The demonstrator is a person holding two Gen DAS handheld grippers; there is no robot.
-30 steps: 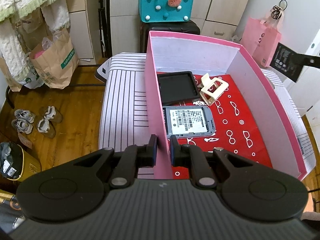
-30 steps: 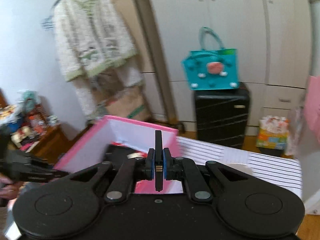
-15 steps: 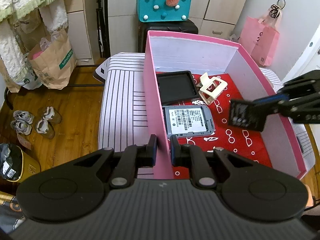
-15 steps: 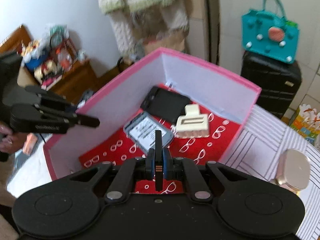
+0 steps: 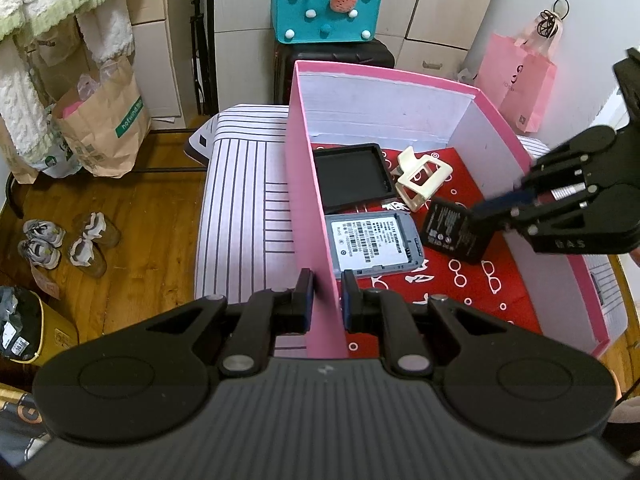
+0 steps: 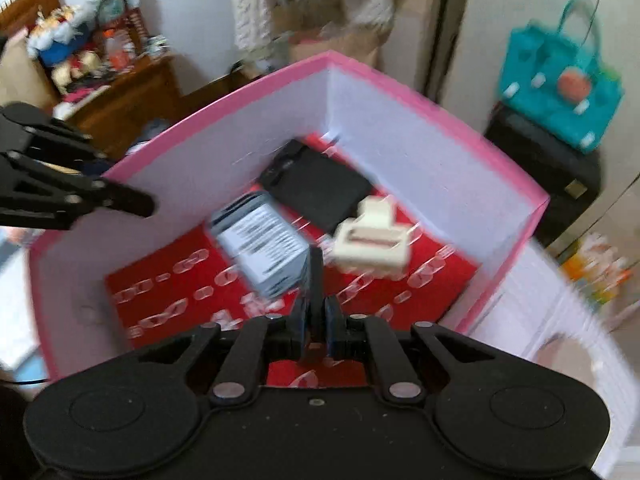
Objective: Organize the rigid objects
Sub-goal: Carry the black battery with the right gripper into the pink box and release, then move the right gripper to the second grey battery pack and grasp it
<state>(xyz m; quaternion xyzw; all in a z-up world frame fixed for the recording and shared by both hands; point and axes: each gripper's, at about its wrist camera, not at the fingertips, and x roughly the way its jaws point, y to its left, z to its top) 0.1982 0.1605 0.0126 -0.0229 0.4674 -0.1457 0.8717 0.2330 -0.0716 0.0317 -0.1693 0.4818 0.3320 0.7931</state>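
My left hand-held gripper (image 5: 326,298) is clamped on the near left wall of the pink box (image 5: 308,184), steadying it. Inside, the grey phone (image 5: 372,242) lies flat on the red floor. To its right my right hand-held gripper (image 5: 490,206) holds the black battery (image 5: 454,230) on edge just above that floor, jaws opening, so the right hand only has to let it drop flat.

Wooden floor (image 5: 132,216) – pale cupboards (image 5: 436,4) (doors closed)
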